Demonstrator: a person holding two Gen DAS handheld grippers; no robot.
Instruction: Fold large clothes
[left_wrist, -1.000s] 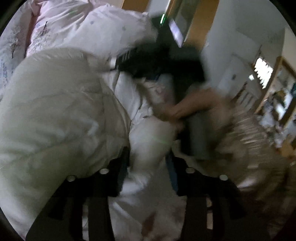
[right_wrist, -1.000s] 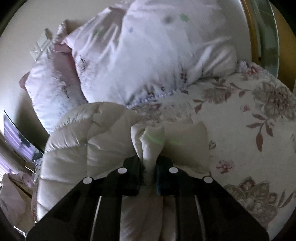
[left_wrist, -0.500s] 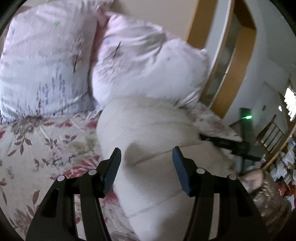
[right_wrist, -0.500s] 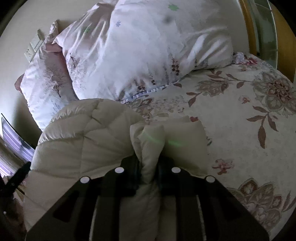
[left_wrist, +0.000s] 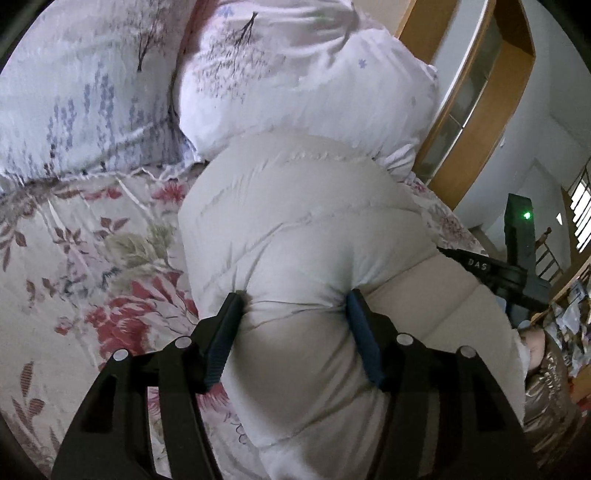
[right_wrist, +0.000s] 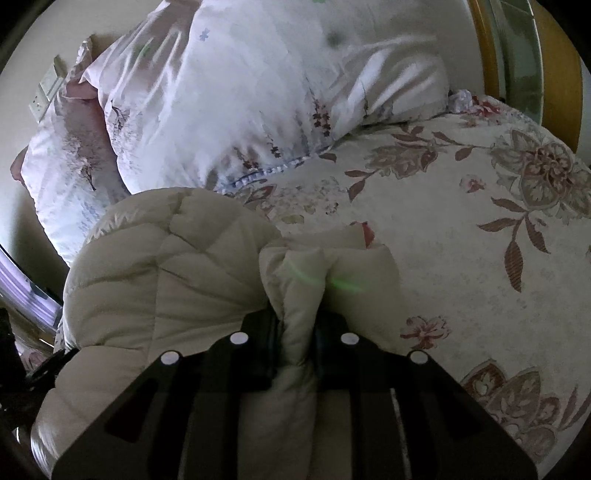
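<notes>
A puffy cream quilted jacket (left_wrist: 295, 206) lies bunched on a floral bed sheet (left_wrist: 74, 258), up against the pillows. My left gripper (left_wrist: 295, 297) straddles a bulge of it. Its jaws are opening, and the blue pads (left_wrist: 364, 332) dent the fabric at either side without clamping it. My right gripper (right_wrist: 299, 319) is shut on a thick fold of the same jacket (right_wrist: 166, 266), which sticks up between its fingers. At the right of the left wrist view are the right gripper's black body (left_wrist: 517, 273) and a person's hand (left_wrist: 535, 343).
Two pale flowered pillows (left_wrist: 92, 92) (left_wrist: 295, 74) lean at the head of the bed behind the jacket. A wooden frame (left_wrist: 480, 110) stands to the right. In the right wrist view, bare floral sheet (right_wrist: 461, 240) spreads to the right and a wall socket (right_wrist: 46, 92) is at the far left.
The left gripper let go, swung across to another part of the jacket with wider jaws and came down on it. The right gripper sank a little, still shut on the fold.
</notes>
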